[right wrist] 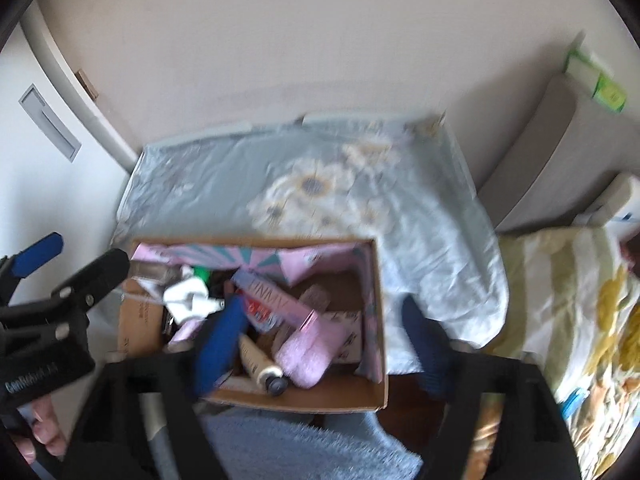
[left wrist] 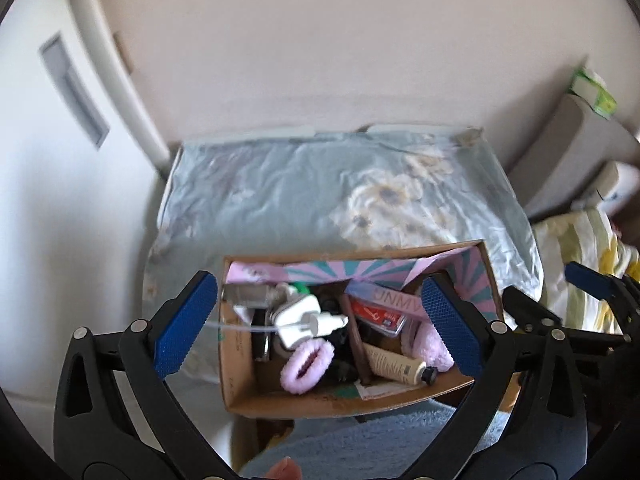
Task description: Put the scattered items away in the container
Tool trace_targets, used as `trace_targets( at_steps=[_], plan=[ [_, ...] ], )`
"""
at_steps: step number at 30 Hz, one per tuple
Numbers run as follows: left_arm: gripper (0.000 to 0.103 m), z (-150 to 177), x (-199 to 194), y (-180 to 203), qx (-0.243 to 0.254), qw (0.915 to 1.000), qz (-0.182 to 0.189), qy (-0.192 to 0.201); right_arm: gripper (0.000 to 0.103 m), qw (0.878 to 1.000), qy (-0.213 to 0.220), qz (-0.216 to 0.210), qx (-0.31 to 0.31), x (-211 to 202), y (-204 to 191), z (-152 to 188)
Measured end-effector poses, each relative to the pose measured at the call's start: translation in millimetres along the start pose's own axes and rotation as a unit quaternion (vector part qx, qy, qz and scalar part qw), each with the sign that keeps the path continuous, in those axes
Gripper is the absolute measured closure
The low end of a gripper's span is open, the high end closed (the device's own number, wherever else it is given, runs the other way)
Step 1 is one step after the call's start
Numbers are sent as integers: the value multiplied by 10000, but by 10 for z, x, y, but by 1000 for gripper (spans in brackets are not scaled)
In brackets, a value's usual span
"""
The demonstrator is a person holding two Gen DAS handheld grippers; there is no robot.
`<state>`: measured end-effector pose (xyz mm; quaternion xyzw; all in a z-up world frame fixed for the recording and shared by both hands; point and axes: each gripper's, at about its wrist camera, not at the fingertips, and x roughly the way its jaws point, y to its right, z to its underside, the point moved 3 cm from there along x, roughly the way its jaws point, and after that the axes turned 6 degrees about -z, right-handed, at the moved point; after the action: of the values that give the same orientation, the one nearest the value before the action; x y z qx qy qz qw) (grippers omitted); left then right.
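Observation:
A cardboard box (left wrist: 240, 384) stands on a blue floral cloth (left wrist: 304, 188) and holds a white charger (left wrist: 298, 318), a pink fluffy scrunchie (left wrist: 306, 366), a cream tube (left wrist: 396, 366), a red pack (left wrist: 378, 314) and a pink soft item (left wrist: 434, 346). My left gripper (left wrist: 318, 324) is open and empty above the box. My right gripper (right wrist: 324, 340) is open and empty over the box (right wrist: 380, 320), blurred by motion. The tube (right wrist: 260, 360), the pink item (right wrist: 308, 354) and the charger (right wrist: 188, 294) show between its fingers.
A white cabinet (left wrist: 72, 200) stands on the left and a beige wall behind. A yellow striped blanket (right wrist: 560, 300) lies on the right. A blue fluffy towel (right wrist: 288, 444) lies at the box's near side. The right gripper's fingers (left wrist: 588, 282) reach in from the right.

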<state>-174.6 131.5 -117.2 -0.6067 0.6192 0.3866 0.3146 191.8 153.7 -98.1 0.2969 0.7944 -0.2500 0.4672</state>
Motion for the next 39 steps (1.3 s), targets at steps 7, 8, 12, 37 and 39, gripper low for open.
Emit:
trace_targets(
  at_steps=[7,8,12,37,39],
  plan=[
    [1,100,33,0,-17,10000,-50,1,19,10000,28,-21,-60,51,-66,73],
    [1,105,28,10,28,10000,-88,17,19,9999,2,-68,-75,64,-88,84],
    [1,111,13,28,79,9998,-149,56,19,9998,0,-35,-212,74,-182,112],
    [1,48,34,-78,-74,9994,-308,157,19,9996,74,215,-159,104,-135,34],
    [1,42,43,-92,-84,9993,-342,161,19,9997,68,192,-133,113,-117,24]
  ],
)
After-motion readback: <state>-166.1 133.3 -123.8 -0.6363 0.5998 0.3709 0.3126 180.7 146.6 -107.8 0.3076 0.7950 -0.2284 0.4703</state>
